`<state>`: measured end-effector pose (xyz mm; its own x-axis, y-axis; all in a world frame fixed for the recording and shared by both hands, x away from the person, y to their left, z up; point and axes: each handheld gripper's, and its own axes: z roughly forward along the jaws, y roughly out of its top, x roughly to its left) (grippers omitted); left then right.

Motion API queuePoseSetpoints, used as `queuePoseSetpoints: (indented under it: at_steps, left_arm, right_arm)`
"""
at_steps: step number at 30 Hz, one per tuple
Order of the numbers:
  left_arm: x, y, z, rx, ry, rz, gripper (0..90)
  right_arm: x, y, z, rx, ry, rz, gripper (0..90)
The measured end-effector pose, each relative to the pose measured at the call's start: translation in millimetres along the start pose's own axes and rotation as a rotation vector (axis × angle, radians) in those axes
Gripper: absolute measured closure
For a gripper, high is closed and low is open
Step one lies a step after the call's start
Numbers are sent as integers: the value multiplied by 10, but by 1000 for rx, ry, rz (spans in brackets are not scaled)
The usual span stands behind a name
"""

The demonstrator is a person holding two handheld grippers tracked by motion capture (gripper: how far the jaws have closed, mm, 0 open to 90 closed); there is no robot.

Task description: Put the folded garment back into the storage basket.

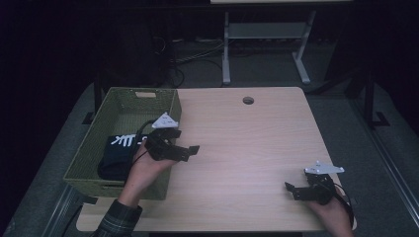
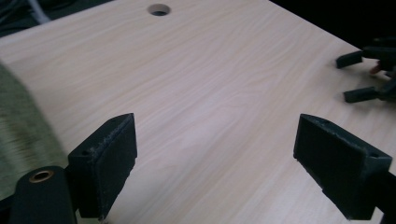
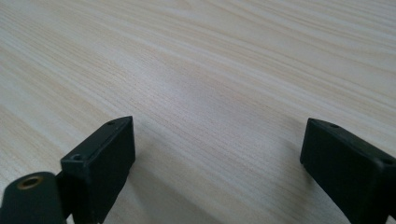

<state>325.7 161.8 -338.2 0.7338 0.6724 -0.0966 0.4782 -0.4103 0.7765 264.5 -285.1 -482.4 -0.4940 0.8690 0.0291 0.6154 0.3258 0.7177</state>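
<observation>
A green woven basket [image 1: 123, 101] stands at the table's left edge, and a folded black garment with white markings [image 1: 117, 152] lies inside it. My left gripper [image 1: 190, 143] hovers at the basket's right rim, pointing right over the table, open with nothing between its jaws; in its own view the left gripper [image 2: 215, 154] frames bare wood, with the basket wall [image 2: 21, 140] blurred at the left. My right gripper [image 1: 291, 190] rests near the table's front right corner, open and empty. The right gripper [image 3: 217, 163] looks along bare wood in its own view, and the right gripper [image 2: 359, 77] also appears far off in the left gripper view.
The light wooden table [image 1: 247, 148] has a round cable hole [image 1: 248, 100] near its far edge. Beyond the table stands a white metal desk frame [image 1: 264, 44] with cables [image 1: 197, 59] on the dark floor.
</observation>
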Motion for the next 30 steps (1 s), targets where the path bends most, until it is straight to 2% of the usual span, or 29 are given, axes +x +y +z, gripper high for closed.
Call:
queuePoseSetpoints:
  at_steps: [9, 16, 19, 20, 27, 30]
  left_arm:
    - [-244, -57, 344, 11, -28, 42, 132]
    - [-378, -217, 657, 56, -23, 68, 132]
    - [-391, -267, 725, 63, -27, 68, 132]
    - [-398, -317, 792, 82, -27, 67, 132]
    - [-396, -487, 955, 81, -17, 81, 131]
    - [-396, -619, 1068, 89, -4, 85, 131]
  right_arm:
    - [-1, 0, 0, 0, 1, 0, 99]
    - [0, 0, -1, 1, 2, 0, 99]
    - [0, 0, 1, 1, 1, 1, 99]
    - [-1, 0, 0, 1, 2, -1, 99]
    - [-1, 0, 1, 1, 0, 0, 99]
    - [0, 0, 1, 1, 0, 0, 99]
